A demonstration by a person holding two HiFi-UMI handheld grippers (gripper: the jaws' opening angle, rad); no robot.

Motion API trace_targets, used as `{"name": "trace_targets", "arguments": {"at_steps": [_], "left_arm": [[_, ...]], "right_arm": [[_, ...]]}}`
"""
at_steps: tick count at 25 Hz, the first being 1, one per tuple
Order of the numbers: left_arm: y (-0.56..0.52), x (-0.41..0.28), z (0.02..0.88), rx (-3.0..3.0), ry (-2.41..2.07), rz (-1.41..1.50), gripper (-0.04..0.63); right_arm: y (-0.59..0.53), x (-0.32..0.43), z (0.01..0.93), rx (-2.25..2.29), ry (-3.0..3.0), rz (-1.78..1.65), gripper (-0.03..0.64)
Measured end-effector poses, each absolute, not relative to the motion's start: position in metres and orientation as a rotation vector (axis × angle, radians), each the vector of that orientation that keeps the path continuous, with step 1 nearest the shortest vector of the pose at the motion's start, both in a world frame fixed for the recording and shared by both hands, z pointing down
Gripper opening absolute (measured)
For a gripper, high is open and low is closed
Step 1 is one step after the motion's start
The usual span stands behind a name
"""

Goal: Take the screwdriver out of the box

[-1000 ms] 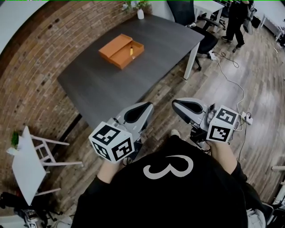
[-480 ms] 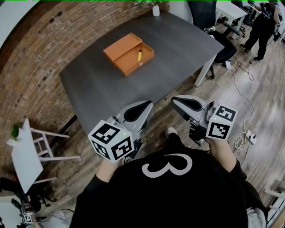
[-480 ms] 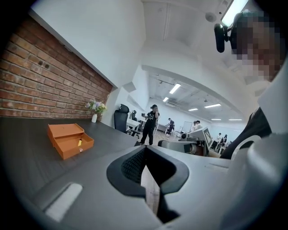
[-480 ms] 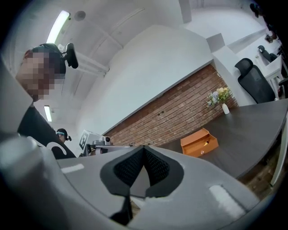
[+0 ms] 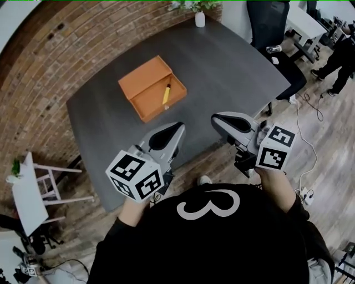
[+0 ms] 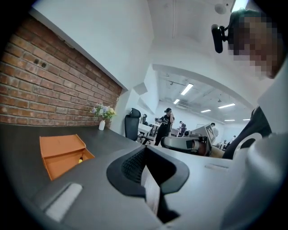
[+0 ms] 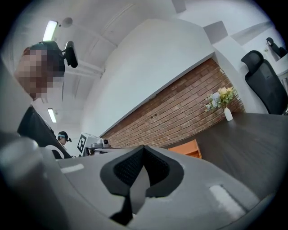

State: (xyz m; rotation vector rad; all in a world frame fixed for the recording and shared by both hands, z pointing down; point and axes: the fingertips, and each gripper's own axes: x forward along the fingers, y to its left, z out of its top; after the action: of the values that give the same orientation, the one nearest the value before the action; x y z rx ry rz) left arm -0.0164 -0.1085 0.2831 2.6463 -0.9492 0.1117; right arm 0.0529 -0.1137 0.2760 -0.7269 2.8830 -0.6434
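Now the table (image 5: 233, 61) is closer than before. My left claw (image 5: 178, 128) and right claw (image 5: 215, 118), both pressed together and empty, hang over its near edge, with bare tabletop up to the box (image 5: 145, 83).

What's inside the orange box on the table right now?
A yellow screwdriver lies in the open box, toward its right end. Nothing else shows inside; the floor under the tool is covered.

An open-plan office: a brick wall (image 5: 39, 72) on the left, a dark tabletop (image 5: 222, 66) with a vase of flowers (image 5: 199, 19) at its far end, a black swivel chair (image 5: 272, 22), a white desk (image 5: 302, 16) beyond, ceiling strip lights (image 6: 186, 88), wooden floor (image 5: 327, 133).
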Motion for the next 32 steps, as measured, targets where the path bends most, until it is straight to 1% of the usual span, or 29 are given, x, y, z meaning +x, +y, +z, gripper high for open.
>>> {"name": "trace_targets", "arguments": {"at_steps": [4,8,14,21,32], "left_arm": [[-0.136,-0.004,0.263,2.719,-1.007,0.133,0.017],[-0.157,-0.011,0.258,2.738,-1.088,0.162,0.017],[-0.203,-0.032,0.274,2.654,-1.17,0.238,0.017],[-0.262,-0.053,0.306,2.565,-1.2,0.301,0.018],[-0.329,-0.072,0.383,2.406,-1.184,0.481,0.114]], "right_arm": [[-0.143,0.062,0.274,-0.681,2.904,-0.628,0.002],[-0.165,0.062,0.274,-0.649,2.92,-0.617,0.002],[-0.201,0.056,0.285,-0.631,2.946,-0.652,0.002],[-0.244,0.046,0.314,-0.633,2.948,-0.77,0.002],[-0.278,0.041,0.372,-0.64,2.923,-0.984,0.002]]}}
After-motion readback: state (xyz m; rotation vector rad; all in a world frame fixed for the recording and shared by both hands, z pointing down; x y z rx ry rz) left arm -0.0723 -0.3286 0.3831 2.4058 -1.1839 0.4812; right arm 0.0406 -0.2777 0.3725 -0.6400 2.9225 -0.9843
